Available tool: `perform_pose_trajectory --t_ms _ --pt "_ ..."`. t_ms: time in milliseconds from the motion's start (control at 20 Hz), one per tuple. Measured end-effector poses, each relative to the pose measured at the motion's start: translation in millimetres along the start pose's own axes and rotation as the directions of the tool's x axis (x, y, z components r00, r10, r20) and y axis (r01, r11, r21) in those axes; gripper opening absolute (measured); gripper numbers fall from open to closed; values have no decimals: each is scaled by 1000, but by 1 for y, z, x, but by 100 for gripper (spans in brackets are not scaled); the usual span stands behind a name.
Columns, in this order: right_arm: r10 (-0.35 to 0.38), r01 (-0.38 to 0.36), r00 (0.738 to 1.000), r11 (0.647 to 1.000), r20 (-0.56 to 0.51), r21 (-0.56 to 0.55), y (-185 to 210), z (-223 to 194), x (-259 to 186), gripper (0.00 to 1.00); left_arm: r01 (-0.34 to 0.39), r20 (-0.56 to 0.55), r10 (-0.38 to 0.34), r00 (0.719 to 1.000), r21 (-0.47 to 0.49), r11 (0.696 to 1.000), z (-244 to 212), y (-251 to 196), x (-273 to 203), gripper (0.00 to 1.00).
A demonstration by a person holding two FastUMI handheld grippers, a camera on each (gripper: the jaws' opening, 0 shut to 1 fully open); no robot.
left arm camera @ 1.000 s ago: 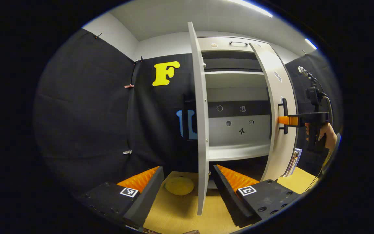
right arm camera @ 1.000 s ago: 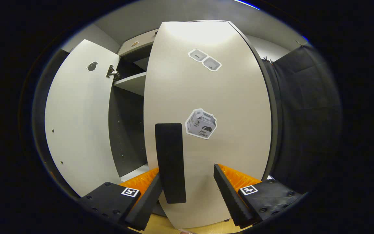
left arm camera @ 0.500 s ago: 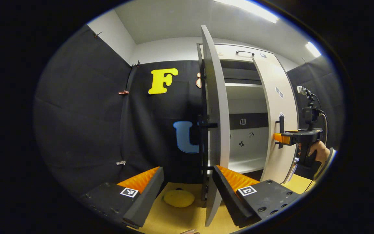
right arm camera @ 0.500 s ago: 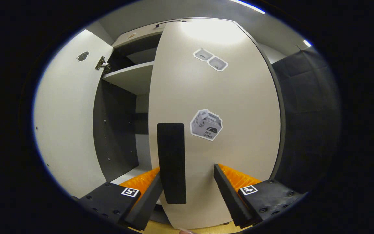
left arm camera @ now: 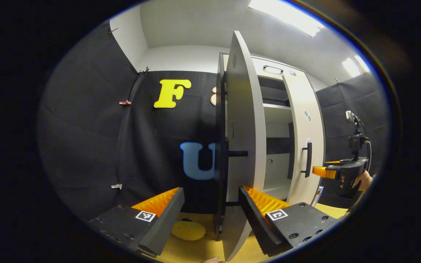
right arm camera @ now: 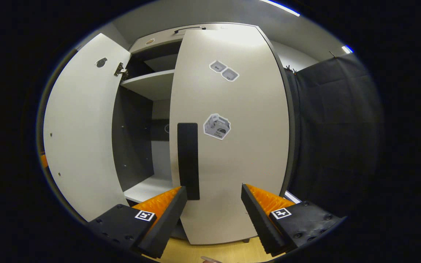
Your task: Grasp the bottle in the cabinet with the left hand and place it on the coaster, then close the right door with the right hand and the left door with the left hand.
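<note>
The left door (left arm camera: 245, 146) stands edge-on in the left gripper view, swung well out from the cabinet (left arm camera: 276, 120), with its lower edge between the two fingers of the left gripper (left arm camera: 210, 215). Those fingers are spread apart; neither finger visibly presses on the door, and the right finger (left arm camera: 254, 215) lies just beside the door's near face. A dark handle (left arm camera: 232, 153) projects from the door's far side, above the fingers.

The right door (right arm camera: 232, 146) fills the centre of the right gripper view and is nearly shut against the cabinet. Its dark vertical handle (right arm camera: 188, 160) sits above the left finger (right arm camera: 166, 215) of the right gripper (right arm camera: 212, 215), with the handle's lower end just beside that finger's tip. The fingers are open and grip nothing. In the left gripper view the same gripper (left arm camera: 333, 171) appears at far right, held by a hand (left arm camera: 360, 180), apart from the right door's handle (left arm camera: 307, 160).

The coaster (left arm camera: 188, 230), a yellow disc, lies on the wooden surface (left arm camera: 199, 250) below the left gripper, left of the left door's bottom edge. No bottle can be made out on it from this angle.

Cabinet shelves (right arm camera: 148, 82) are visible in the gap between the doors. Stickers (right arm camera: 216, 126) mark the right door's face.
</note>
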State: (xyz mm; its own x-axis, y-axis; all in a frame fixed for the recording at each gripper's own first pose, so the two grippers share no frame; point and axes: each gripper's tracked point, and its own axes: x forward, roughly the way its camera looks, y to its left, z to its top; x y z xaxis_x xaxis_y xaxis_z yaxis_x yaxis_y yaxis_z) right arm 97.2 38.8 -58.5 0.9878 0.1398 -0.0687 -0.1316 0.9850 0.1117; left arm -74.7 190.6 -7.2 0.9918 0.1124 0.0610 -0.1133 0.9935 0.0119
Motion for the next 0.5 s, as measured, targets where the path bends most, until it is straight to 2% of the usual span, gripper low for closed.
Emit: perform_pose_trajectory --t_ms 300,500 --pt "-37 38 999 999 -31 22 -9 -16 -41 98 87 -1 -88 996 94 992 3 -4 4 93" --pt "-66 67 997 997 -31 35 -23 -16 -52 98 96 -12 -96 995 36 995 0 -8 3 93"
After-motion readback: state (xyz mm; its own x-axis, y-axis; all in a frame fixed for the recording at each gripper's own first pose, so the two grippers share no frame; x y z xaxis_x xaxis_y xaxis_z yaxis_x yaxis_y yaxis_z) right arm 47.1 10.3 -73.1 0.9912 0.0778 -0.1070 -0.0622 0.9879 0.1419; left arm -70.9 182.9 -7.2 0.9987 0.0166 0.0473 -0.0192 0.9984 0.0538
